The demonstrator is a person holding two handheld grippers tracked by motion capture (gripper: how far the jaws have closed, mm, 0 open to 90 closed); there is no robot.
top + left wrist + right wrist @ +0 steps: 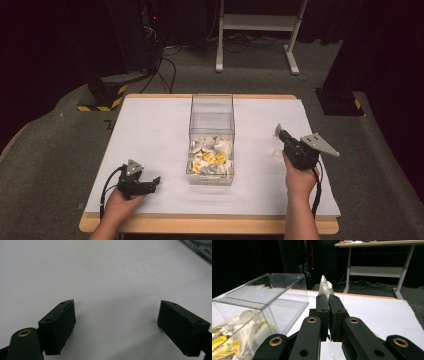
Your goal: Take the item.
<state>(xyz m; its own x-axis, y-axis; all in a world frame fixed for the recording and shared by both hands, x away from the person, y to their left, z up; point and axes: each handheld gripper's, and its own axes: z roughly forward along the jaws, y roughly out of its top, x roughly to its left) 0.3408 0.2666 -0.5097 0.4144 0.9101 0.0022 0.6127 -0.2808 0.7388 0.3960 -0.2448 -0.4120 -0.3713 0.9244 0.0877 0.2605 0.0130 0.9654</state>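
A clear plastic box (212,120) stands in the middle of the white table (150,135); white and yellow tea bag packets (212,156) lie heaped in its near end. My right gripper (281,133) is raised to the right of the box and shut on a white tea bag packet (325,287), whose tip sticks out above the jaws. The same box (274,297) lies left of those jaws, with packets (242,335) inside. My left gripper (155,181) rests low at the table's front left; its jaws stand wide apart over bare tabletop (115,322).
A wooden table edge (210,225) runs along the front. Behind the table are a white desk frame (260,30), black equipment with cables (150,35), and yellow-black striped bases (102,95) on grey carpet. The box's corner (200,248) shows far off in the left gripper view.
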